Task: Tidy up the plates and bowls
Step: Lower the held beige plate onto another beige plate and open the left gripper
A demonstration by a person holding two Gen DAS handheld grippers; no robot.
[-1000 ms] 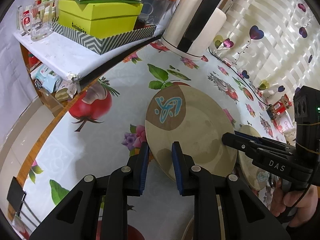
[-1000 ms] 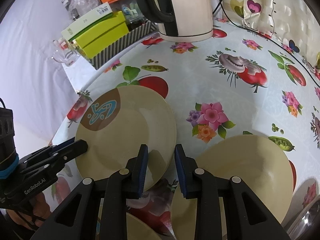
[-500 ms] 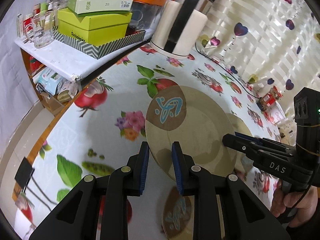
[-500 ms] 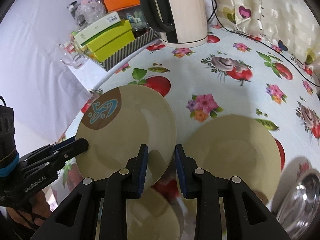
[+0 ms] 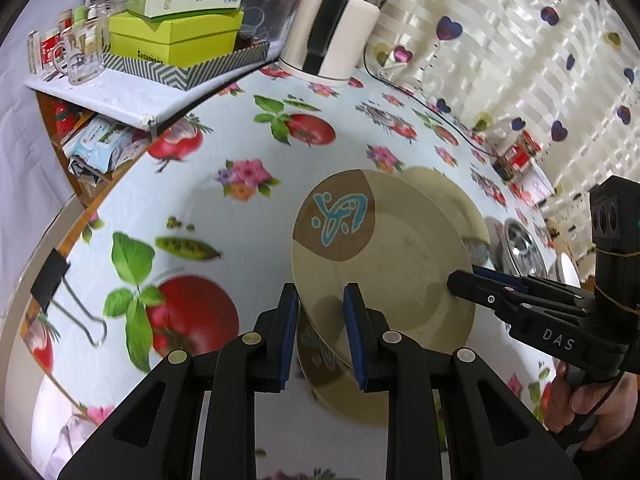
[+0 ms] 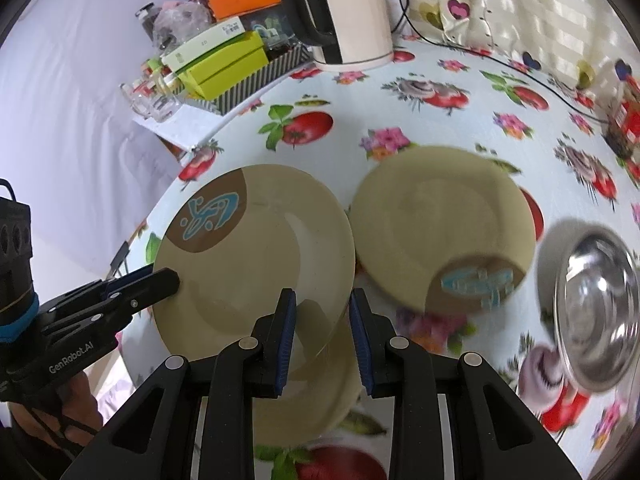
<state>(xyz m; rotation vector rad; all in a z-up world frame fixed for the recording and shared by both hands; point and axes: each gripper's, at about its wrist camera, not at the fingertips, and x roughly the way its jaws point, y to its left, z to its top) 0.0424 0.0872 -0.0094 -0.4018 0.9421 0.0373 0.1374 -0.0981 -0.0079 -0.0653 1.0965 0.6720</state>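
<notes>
Oilcloth printed with tomatoes, flowers and pea pods covers the surface (image 6: pixel 440 92), glossy and likely slick under crockery. Above it hangs the round beige plate with a brown patch and blue motif (image 6: pixel 256 248), lifted clear and tilted, held at two spots on its rim: the left gripper (image 5: pixel 320 334) pinches one edge, the right gripper (image 6: pixel 322 334) another, each pair of blue-padded fingers clenched on the thin lip. I judge it stiff, smooth and fairly light, brittle if dropped; the rim is the only sensible hold, and the glaze may slide between pads. A second beige plate of the same pattern (image 6: pixel 444 228) lies flat just beside it, a third matching plate (image 6: pixel 312 392) directly beneath. A shiny steel bowl (image 6: pixel 592 312) sits further right, hard and rounded, best taken by its rim.
</notes>
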